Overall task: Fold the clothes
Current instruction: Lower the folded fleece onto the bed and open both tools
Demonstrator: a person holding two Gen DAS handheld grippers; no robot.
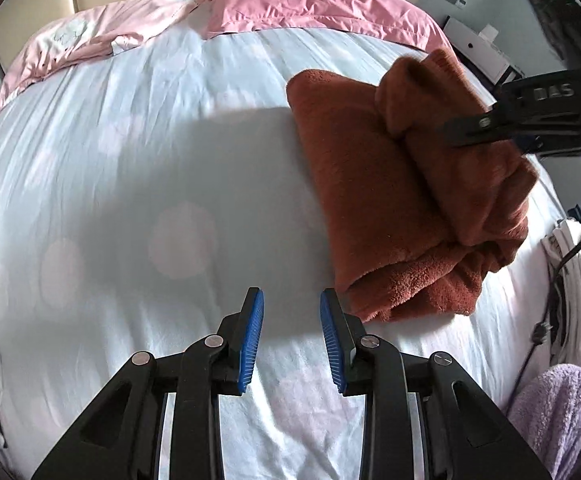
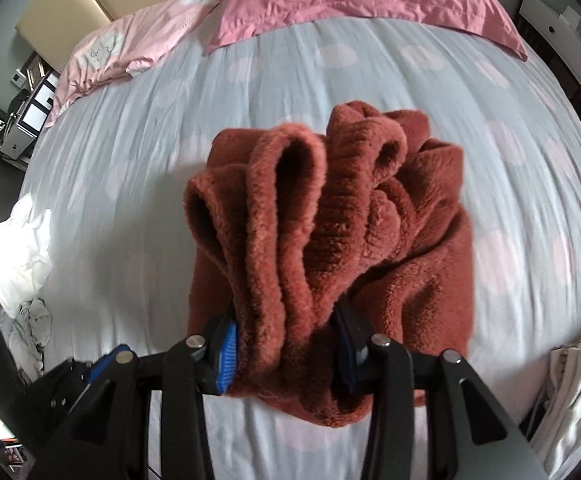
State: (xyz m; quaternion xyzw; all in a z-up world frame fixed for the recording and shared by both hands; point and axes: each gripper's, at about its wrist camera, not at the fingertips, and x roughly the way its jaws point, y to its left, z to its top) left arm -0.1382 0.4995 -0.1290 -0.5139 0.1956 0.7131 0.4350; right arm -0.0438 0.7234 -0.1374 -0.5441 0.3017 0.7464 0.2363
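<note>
A rust-brown fleece garment (image 1: 406, 200) lies folded on the pale blue bed sheet (image 1: 150, 184), at the right in the left wrist view. My left gripper (image 1: 290, 336) is open and empty over the sheet, just left of the garment's near corner. My right gripper (image 2: 286, 348) is shut on a thick bunch of the same fleece garment (image 2: 330, 220), and its folds hide the fingertips. It also shows from the side in the left wrist view (image 1: 486, 128), at the garment's far right edge.
Pink pillows (image 1: 314, 4) lie at the bed's head. A white clothes pile (image 2: 14, 256) sits at the bed's left edge. White garments (image 1: 574, 280) and a lilac towel (image 1: 550, 412) lie at the right edge. A desk (image 2: 562, 28) stands beyond the bed.
</note>
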